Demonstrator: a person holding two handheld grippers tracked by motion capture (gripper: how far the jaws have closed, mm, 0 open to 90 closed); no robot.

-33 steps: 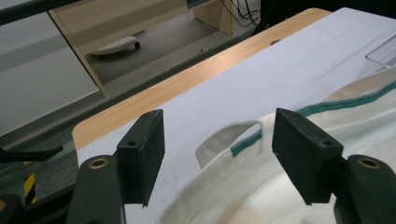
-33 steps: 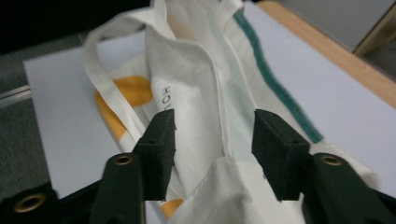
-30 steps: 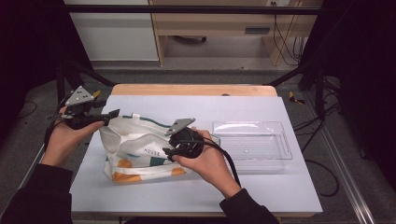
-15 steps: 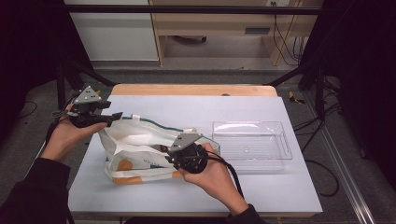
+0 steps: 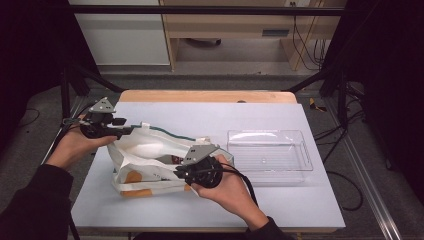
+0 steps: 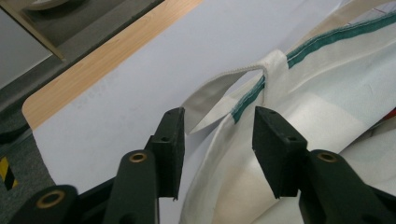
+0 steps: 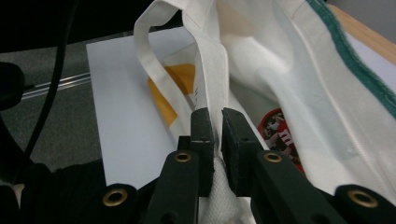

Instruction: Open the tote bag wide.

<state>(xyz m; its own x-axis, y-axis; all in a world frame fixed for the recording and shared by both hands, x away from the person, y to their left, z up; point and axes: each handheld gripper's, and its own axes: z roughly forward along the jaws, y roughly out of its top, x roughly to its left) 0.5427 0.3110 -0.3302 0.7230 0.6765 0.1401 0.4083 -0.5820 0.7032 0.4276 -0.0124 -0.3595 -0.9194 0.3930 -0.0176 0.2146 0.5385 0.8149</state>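
Right gripper: my right gripper (image 7: 212,122) pinches the near rim of the white fabric tote bag with green trim (image 5: 150,150), jaws clamped tight on the cloth.
Left gripper: my left gripper (image 6: 217,123) has just been closing; its jaws stand partly apart with the bag's green-edged far rim and white strap loop (image 6: 210,95) between them, pads not pressing.
Bag: it lies on its side on the left half of the pale blue table top (image 5: 300,200), mouth spread between my two grippers.
Inside: a red round packet (image 7: 279,133) shows through the opening.
Right of bag: a clear plastic rectangular tray (image 5: 270,155) sits just beside it.
Far edge: a wooden strip (image 5: 205,96) borders the table.
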